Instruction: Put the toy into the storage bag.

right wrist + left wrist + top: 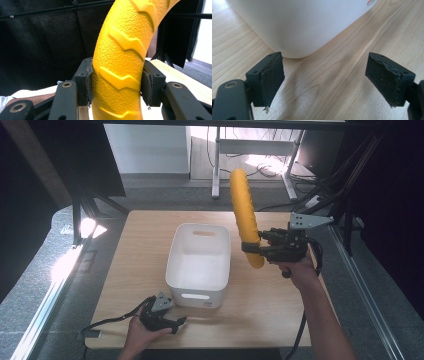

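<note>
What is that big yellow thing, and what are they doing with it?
It looks like a bumpy yellow ring. A person's right gripper is clamped on it, holding it up beside a white bin on the wooden table. The left gripper rests open on the table by the bin's near corner, holding nothing.

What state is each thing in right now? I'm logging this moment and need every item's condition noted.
Yellow ring: clamped near its lower end, held upright in the air to the right of the bin.
Right gripper: shut on the yellow ring.
Left gripper: open, nothing between its jaws, low over the table by the bin's corner.
White bin: upright on the table, looks empty.
Table: bears the bin.
</note>
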`<state>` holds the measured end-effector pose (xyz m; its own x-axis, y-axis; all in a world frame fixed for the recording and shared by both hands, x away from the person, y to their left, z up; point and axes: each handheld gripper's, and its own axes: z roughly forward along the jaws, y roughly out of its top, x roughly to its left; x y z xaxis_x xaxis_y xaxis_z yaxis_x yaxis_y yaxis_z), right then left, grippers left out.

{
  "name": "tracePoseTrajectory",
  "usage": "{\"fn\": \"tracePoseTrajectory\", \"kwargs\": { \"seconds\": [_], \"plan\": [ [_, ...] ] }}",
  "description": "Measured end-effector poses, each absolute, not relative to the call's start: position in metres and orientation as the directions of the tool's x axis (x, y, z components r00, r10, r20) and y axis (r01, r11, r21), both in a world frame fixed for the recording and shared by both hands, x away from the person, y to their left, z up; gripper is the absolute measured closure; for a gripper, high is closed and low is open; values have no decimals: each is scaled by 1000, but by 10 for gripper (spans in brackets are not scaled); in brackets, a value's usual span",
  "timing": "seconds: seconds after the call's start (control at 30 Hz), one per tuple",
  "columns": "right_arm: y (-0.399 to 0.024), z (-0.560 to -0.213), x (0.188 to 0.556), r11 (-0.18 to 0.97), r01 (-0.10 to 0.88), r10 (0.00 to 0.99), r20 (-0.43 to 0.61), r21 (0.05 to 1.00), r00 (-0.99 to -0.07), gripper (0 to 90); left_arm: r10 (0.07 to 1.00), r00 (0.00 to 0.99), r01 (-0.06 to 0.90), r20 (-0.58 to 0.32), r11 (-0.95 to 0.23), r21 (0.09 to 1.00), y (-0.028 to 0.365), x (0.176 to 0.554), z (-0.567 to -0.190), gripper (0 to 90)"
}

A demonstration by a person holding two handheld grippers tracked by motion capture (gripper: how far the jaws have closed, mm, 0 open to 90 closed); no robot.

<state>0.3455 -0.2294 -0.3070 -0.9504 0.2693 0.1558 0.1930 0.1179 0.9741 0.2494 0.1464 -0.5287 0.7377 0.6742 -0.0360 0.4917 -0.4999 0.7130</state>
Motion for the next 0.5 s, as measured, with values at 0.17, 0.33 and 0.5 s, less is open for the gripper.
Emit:
{"fn": "tracePoseTrajectory", "kwargs": {
  "seconds": [0.17, 0.33, 0.5],
  "plan": [
    [-223, -303, 346, 120, 182, 260, 146, 976, -954, 509, 674, 738, 492, -36, -501, 712, 146, 249, -529, 155],
    [-218, -299, 346, 120, 169, 248, 135, 978, -959, 509, 673, 739, 492, -35, -502, 711, 147, 249, -529, 154],
    [-214, -296, 346, 118, 166, 242, 134, 979, -961, 509, 674, 738, 491, -35, -500, 713, 147, 249, -528, 155]
  ]
}}
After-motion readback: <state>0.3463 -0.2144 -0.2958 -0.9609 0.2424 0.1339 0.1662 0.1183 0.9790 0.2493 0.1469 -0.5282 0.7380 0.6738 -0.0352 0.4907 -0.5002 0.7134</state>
